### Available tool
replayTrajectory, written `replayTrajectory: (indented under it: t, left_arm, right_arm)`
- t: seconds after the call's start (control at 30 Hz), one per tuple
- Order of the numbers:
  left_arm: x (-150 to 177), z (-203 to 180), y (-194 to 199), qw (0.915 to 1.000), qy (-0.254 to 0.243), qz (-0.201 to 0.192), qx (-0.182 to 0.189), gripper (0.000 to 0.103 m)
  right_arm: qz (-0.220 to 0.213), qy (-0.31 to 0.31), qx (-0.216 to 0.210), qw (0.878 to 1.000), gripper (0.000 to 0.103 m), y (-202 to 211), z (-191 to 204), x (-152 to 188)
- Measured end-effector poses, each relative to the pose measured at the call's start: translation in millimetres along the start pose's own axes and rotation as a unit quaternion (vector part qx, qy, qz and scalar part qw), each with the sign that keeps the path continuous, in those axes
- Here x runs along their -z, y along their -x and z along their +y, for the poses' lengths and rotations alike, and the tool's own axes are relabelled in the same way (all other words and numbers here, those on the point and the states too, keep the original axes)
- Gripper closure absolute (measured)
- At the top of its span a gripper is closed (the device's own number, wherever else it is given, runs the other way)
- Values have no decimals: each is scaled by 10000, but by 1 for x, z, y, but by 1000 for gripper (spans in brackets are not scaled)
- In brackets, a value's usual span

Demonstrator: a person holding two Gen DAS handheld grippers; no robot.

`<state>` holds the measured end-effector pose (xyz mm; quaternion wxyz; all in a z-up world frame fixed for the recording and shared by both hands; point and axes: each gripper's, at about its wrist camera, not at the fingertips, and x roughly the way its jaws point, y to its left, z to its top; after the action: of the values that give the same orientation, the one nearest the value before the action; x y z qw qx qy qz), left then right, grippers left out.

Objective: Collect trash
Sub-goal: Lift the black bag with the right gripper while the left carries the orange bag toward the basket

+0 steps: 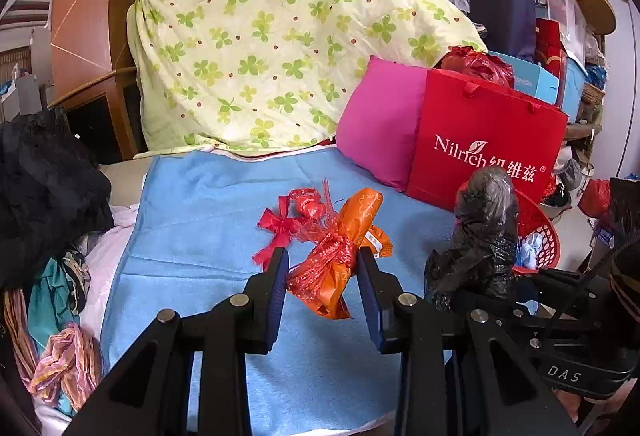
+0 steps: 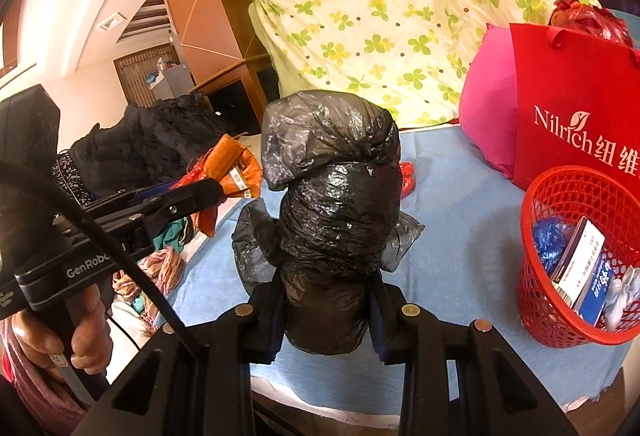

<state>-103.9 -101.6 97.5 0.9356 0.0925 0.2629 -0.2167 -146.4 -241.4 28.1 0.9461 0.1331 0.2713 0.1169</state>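
Squarely between left tongs (image 1: 323, 268): orange wrapper (image 1: 352, 236).

**Count of items around the blue towel**

I count one blue towel (image 1: 208, 220) as my landmark. On it: one orange wrapper (image 1: 352, 236) tangled in red ribbon, one red bow (image 1: 280, 226) beside it, one black plastic bag (image 2: 336, 196). At the towel's right edge, one red mesh basket (image 2: 536, 276), holding at least two printed packets; the rest inside I cannot separate. Behind the towel: one red paper bag (image 1: 492, 140), one pink cushion (image 1: 380, 132), one clover-print quilt (image 1: 280, 36). Left of the towel: one black garment heap (image 1: 44, 188). Grippers in my views: two, left gripper (image 1: 323, 268) and right gripper (image 2: 326, 300).
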Motion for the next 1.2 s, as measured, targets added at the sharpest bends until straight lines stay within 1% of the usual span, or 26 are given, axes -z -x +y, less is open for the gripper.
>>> replayTrajectory:
  t: [0.43,1.2]
  left_arm:
    - [-1,-1,9,10000,-63,-49,33,67]
    - [-4,-5,-7,9998,-104,142,49,66]
  right_arm:
    - [-126,58,-24,9999,67,11,3,0]
    - [-92,-87,-27,9999,67,9,-1,-1]
